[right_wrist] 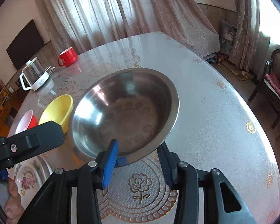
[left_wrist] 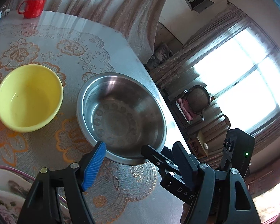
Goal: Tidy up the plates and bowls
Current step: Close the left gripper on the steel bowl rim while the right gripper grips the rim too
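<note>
Right wrist view: steel bowl (right_wrist: 125, 112) straddled at its near rim by the right gripper (right_wrist: 138, 149), not yet clamped.

Beside the steel bowl sits a yellow bowl (right_wrist: 56, 110), beyond that a red bowl (right_wrist: 27, 121), and nearer than those a floral plate (right_wrist: 28, 179); all lie separate on the table (right_wrist: 214, 112), so I judge the stacking barely begun. Right gripper's jaws stand spread, one pad inside the steel bowl's rim, one outside. The left gripper (left_wrist: 140, 160) hovers over the same rim, released, holding nothing.
</note>
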